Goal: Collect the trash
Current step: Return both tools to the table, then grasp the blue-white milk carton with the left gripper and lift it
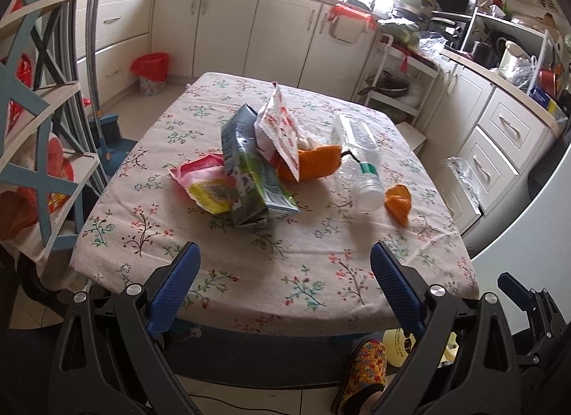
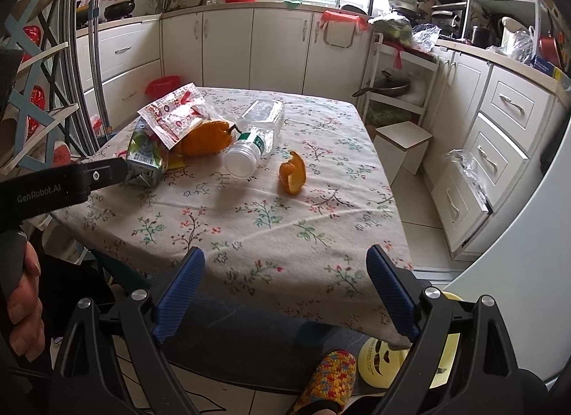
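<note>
The counter [image 1: 271, 265] wears a cream cloth sprigged with pink and green flowers; on it lie orange peel [image 2: 293, 174], a clear bottle [image 2: 257, 136] with a green label, a pink-and-yellow wrapper [image 1: 205, 188], and a red-printed white bag [image 1: 280, 127]

At the left edge of the right wrist view, the black arm of the left tool [image 2: 53, 186] carries the white lettering "GenRobot.AI". Printing shows on the red-and-white snack wrapper [image 2: 171, 117], the carton [image 2: 146, 160] with its barcode, the green bottle label [image 2: 255, 142] and the yellow round thing [image 2: 380, 358] at the bottom, all too small or blurred to read.
</note>
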`<state>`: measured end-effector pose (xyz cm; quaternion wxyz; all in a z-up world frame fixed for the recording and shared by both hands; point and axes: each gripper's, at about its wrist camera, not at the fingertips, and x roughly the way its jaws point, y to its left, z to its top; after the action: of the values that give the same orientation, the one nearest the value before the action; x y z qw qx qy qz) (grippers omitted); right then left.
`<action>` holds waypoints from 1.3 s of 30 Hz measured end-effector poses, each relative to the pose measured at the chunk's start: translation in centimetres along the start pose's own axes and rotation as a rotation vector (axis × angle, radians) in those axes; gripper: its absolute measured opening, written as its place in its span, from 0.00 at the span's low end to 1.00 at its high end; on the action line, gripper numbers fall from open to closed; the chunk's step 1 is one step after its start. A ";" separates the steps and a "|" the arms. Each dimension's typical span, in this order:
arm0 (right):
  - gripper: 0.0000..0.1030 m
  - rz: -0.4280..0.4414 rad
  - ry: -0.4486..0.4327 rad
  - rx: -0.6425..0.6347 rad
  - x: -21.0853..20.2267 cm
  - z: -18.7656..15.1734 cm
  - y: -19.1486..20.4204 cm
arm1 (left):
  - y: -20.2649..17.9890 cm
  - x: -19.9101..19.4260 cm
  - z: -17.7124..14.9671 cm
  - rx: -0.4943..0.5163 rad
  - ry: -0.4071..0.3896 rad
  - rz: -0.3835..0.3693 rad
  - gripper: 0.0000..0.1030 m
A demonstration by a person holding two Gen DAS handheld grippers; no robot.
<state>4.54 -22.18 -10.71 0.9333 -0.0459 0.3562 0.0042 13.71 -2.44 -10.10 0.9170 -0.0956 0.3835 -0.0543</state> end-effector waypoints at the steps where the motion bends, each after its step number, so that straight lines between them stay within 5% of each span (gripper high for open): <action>1: 0.86 0.007 0.003 0.004 0.2 0.1 0.1 | 0.2 0.2 0.0 -0.005 0.005 0.001 0.89; 25: 0.87 0.090 0.008 -0.042 2.1 2.1 3.8 | 5.9 2.7 2.2 -0.080 0.071 0.143 0.89; 29: 0.87 0.112 0.014 -0.059 2.5 2.3 4.9 | 6.8 3.9 3.6 -0.141 0.096 0.086 0.89; 34: 0.87 0.120 0.017 -0.068 2.9 2.5 5.5 | 4.8 6.2 5.6 -0.066 0.099 0.080 0.89; 37: 0.87 0.122 0.018 -0.056 3.0 2.6 5.1 | 4.5 8.3 6.5 -0.045 0.137 0.112 0.79; 39: 0.87 0.122 0.020 -0.048 3.1 2.8 4.8 | 4.8 9.4 6.9 -0.077 0.163 0.068 0.69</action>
<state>8.51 -17.26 -11.14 0.9264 -0.0466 0.3672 0.0689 25.38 1.58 -12.94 0.8796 -0.1131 0.4619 -0.0161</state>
